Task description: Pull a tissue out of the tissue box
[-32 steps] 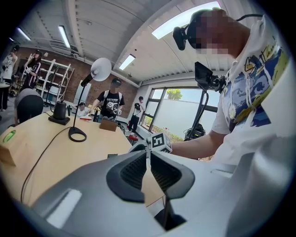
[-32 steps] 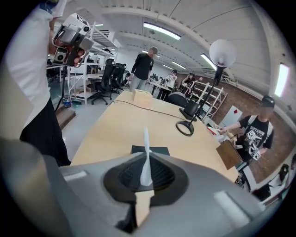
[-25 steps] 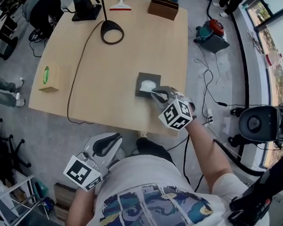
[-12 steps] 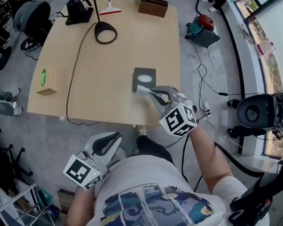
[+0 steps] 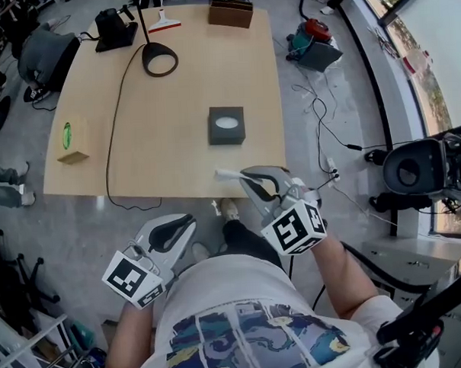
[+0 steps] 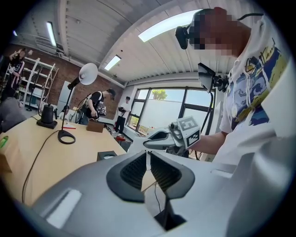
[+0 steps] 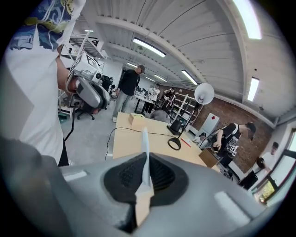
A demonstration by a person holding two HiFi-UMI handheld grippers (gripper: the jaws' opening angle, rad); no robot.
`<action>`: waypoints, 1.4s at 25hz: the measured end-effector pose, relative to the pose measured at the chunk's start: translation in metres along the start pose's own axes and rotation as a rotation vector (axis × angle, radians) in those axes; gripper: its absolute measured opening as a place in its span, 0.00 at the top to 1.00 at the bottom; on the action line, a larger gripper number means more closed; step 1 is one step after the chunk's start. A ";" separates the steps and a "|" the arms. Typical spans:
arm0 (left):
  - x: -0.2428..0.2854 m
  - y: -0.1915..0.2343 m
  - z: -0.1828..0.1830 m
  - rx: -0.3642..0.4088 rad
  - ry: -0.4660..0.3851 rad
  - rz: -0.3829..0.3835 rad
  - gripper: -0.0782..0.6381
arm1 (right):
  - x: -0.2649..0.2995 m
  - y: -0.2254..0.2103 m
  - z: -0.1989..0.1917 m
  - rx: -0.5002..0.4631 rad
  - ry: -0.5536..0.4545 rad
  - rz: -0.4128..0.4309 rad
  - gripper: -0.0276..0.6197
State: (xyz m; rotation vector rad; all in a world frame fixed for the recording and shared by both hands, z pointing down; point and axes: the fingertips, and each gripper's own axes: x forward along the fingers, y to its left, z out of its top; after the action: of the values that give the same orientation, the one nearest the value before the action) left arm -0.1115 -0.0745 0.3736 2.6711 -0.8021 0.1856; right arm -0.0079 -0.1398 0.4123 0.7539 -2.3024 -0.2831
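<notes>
The dark grey tissue box (image 5: pixel 226 125) stands on the wooden table (image 5: pixel 175 144), near its front edge, with white tissue showing in its top slot. My right gripper (image 5: pixel 244 176) is raised off the table's front edge, away from the box, shut on a white tissue (image 5: pixel 225 173) that hangs free of the box. In the right gripper view the tissue (image 7: pixel 144 143) sticks up as a thin strip between the closed jaws of the right gripper (image 7: pixel 145 159). My left gripper (image 5: pixel 185 222) is held low by my body, off the table, shut and empty (image 6: pixel 148 155).
A black lamp base (image 5: pixel 159 60) with its cable, a wooden box with a green opening (image 5: pixel 71 141), a brown box (image 5: pixel 230 12) and a red-handled scraper (image 5: pixel 162 22) are on the table. Cables and a stool (image 5: pixel 413 168) lie on the floor at right. People stand at the far end.
My right gripper has drawn back and up from the tissue box toward my body, and the tissue has come clear of the box. The left gripper has shifted only slightly.
</notes>
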 end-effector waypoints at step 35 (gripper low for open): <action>-0.023 -0.032 -0.015 0.032 0.010 -0.053 0.84 | -0.073 0.075 0.042 0.064 -0.040 0.004 0.95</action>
State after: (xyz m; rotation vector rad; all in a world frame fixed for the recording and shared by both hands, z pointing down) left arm -0.1132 -0.0318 0.3734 2.7156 -0.7298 0.1999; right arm -0.0257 -0.0362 0.3706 0.7820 -2.3597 -0.2255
